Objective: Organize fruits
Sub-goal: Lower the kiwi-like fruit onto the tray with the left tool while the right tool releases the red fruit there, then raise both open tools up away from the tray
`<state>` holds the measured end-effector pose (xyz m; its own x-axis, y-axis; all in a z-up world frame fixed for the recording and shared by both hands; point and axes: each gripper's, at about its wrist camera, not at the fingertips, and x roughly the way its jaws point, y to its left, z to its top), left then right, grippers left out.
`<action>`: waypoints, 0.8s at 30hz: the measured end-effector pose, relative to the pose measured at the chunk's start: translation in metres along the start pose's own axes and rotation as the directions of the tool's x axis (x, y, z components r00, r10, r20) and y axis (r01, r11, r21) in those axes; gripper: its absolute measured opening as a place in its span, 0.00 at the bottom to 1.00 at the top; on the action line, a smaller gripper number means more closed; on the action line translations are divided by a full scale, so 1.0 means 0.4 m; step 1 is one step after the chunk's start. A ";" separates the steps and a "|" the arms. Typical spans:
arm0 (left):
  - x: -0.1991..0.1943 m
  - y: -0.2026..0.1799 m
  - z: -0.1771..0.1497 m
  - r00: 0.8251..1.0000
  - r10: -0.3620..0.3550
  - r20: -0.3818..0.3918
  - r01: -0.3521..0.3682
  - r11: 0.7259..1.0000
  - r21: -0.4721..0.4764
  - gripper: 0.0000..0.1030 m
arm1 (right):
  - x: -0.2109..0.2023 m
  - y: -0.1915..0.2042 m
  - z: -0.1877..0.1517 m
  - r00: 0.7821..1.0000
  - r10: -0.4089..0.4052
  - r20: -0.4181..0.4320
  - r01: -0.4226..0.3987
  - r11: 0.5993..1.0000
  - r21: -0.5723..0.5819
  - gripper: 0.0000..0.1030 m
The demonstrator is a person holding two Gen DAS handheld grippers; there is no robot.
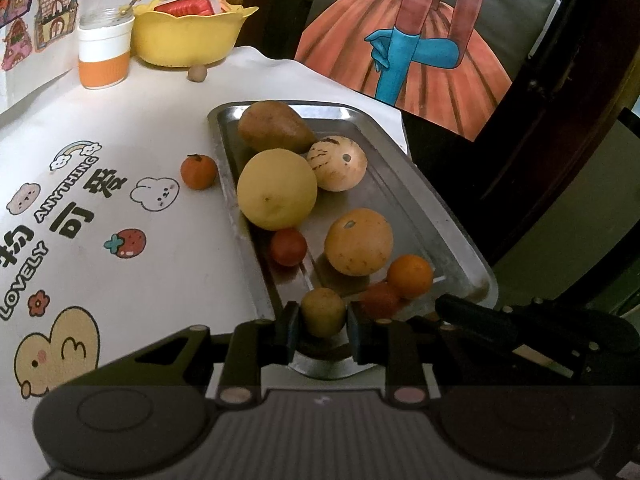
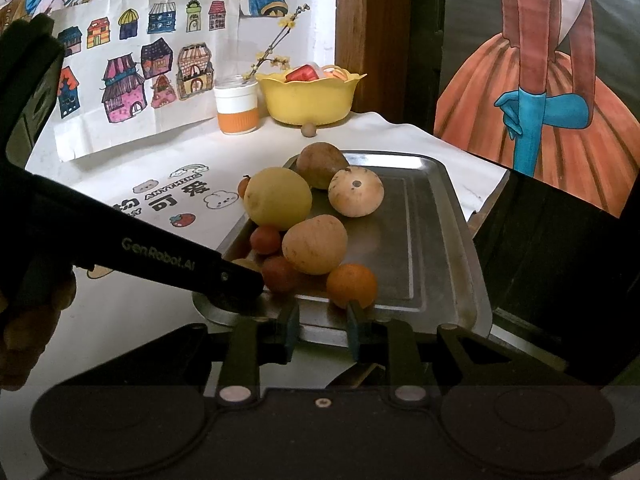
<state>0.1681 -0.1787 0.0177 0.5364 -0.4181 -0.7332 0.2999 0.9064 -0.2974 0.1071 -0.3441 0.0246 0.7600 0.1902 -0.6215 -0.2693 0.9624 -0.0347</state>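
A steel tray (image 1: 420,200) on the white cloth holds several fruits: a brown pear (image 1: 274,126), a big yellow citrus (image 1: 276,188), a pale striped round fruit (image 1: 337,163), a tan round fruit (image 1: 358,242) and small red and orange ones. My left gripper (image 1: 323,320) is shut on a small yellow-brown fruit (image 1: 323,310) over the tray's near end. In the right wrist view my right gripper (image 2: 323,320) stands shut at the tray's (image 2: 420,240) near rim with nothing between its pads. A small orange (image 2: 352,285) lies just past its right fingertip. A tangerine (image 1: 199,171) sits on the cloth left of the tray.
At the back stand a yellow bowl (image 1: 188,36), a cup with an orange band (image 1: 105,54) and a small brown ball (image 1: 197,73). The table drops off right of the tray. A painted cut-out figure (image 1: 400,52) leans behind. A hand (image 2: 24,336) holds the left gripper.
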 end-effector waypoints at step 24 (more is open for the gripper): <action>-0.106 0.040 -0.010 0.991 0.076 0.110 -0.069 0.995 -0.066 0.83 | -0.070 0.013 0.003 0.999 -0.030 0.043 0.028 0.998 0.048 0.99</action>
<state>0.1471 -0.1462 0.0414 0.6411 -0.3519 -0.6820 0.2091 0.9352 -0.2860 0.0852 -0.3443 0.0429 0.7923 0.1691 -0.5862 -0.2191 0.9756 -0.0148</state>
